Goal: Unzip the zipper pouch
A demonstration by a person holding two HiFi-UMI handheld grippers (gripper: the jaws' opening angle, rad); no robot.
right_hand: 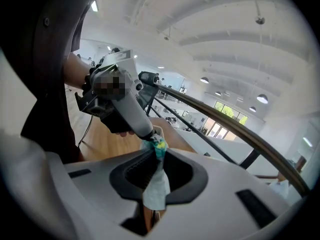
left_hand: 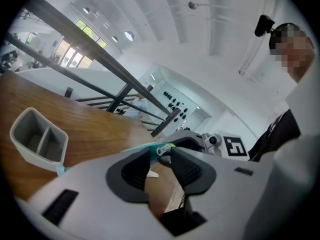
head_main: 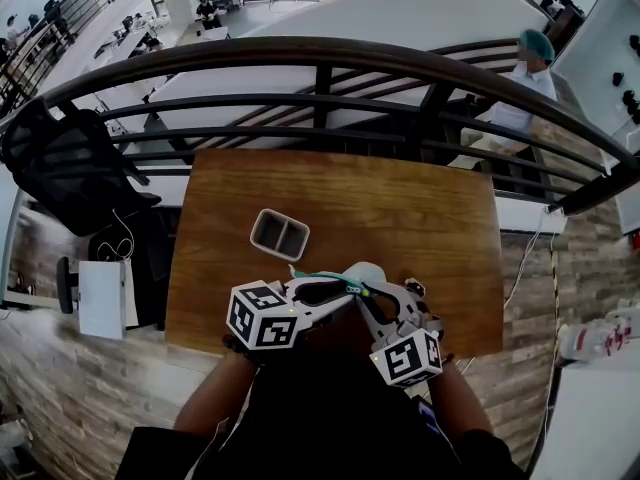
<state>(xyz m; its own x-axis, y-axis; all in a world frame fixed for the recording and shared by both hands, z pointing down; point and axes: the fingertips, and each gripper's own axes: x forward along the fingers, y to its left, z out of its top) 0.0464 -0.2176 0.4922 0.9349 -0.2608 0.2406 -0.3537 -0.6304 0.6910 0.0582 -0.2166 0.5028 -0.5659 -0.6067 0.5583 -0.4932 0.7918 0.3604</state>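
Both grippers meet above the front edge of the wooden table (head_main: 400, 218), with a pale teal zipper pouch (head_main: 322, 279) held up between them. My right gripper (right_hand: 156, 159) is shut on the pouch (right_hand: 156, 184), whose cloth hangs down between its pads. My left gripper (left_hand: 160, 156) stands a little open. The white zipper pull (left_hand: 163, 149) and the teal zipper edge lie between its fingertips, with a gap showing beside them. In the head view the left gripper (head_main: 345, 286) and the right gripper (head_main: 372, 290) point at each other, tips almost touching.
A grey two-compartment holder (head_main: 279, 234) stands on the table beyond the grippers, to the left. A dark metal railing (head_main: 320, 58) runs behind the table. A black bag (head_main: 60, 163) hangs at the left. A person (head_main: 525, 78) stands below, far right.
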